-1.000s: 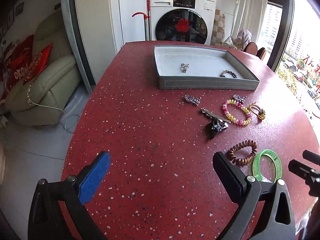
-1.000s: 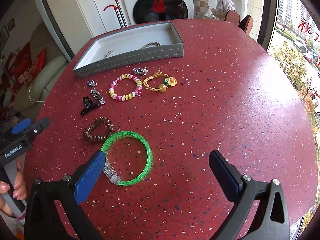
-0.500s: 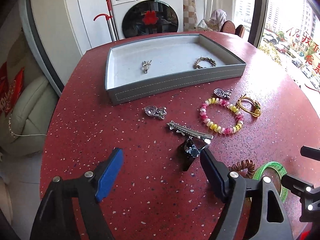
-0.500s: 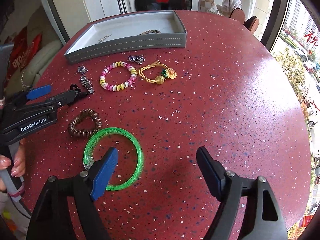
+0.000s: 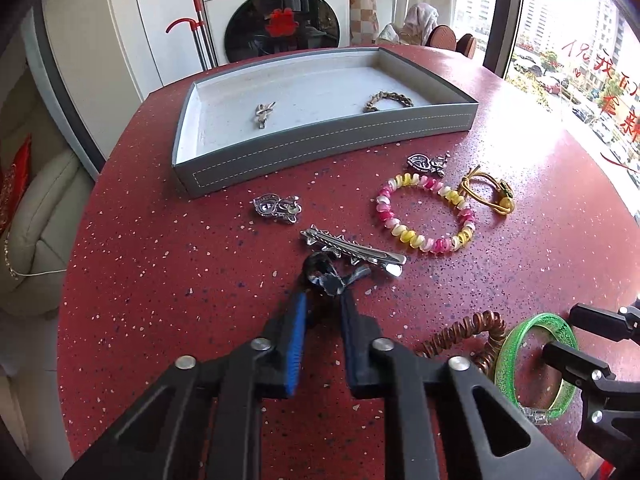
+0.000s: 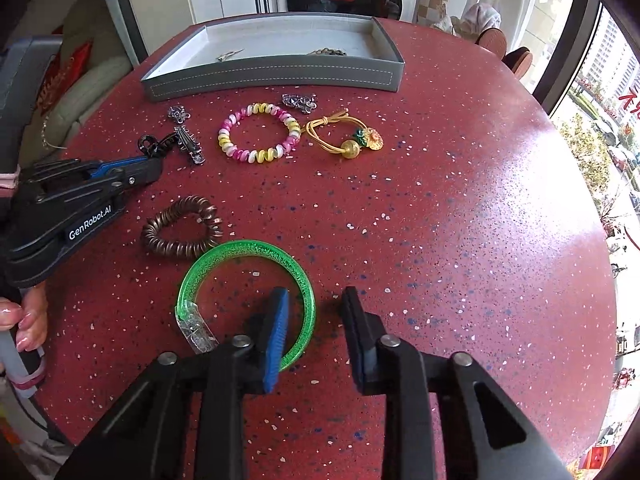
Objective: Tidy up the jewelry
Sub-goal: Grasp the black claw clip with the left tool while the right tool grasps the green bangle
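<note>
Both tools have narrowed since the earlier frame. Left tool (image 5: 323,300) is pinching the black hair claw (image 5: 326,274) at its tips, silver clip (image 5: 352,249) just beyond. Right tool (image 6: 316,300) is closing, jaws straddling the green bangle (image 6: 248,280) rim, pads not yet pressing. Grey tray (image 5: 320,148) is sitting far ahead on the red surface (image 5: 160,280).
</note>
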Demonstrator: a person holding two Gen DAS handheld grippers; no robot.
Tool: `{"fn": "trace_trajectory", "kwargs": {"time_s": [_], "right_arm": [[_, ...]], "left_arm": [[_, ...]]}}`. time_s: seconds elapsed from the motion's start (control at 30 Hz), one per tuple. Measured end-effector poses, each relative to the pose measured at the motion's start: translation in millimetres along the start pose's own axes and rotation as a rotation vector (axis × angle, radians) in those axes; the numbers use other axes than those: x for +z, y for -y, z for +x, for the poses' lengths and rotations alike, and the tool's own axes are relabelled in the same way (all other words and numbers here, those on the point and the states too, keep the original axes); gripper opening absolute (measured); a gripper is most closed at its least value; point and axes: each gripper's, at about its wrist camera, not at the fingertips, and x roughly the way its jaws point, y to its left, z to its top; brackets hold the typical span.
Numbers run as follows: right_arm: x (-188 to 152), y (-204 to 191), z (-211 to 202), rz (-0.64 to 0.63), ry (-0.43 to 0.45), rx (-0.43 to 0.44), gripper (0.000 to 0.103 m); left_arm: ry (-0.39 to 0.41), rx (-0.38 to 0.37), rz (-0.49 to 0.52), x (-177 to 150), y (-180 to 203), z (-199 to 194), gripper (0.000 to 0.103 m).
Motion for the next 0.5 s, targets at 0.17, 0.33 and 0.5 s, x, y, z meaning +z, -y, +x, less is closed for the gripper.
{"fn": "trace_trajectory", "kwargs": {"time_s": [0.17, 0.33, 0.5], "right_arm": [[-2.1, 8.5, -2.0, 0.042, 0.015, 0.031, 0.007], [2.5, 20.4, -13.3, 0.077, 0.053, 0.056, 0.008], [18.2, 31.4, -27.2, 0.105, 0.096, 0.082, 0.008]], "left_arm": [[0.022, -0.034, -0.016, -3.3, -4.9, -8.4, 0.024], [0.053, -0.079, -0.05, -2.0, -17.7, -25.8, 0.024], [0.074, -0.111, -0.086, 4.8, -30.6, -40.4, 0.024]]}}
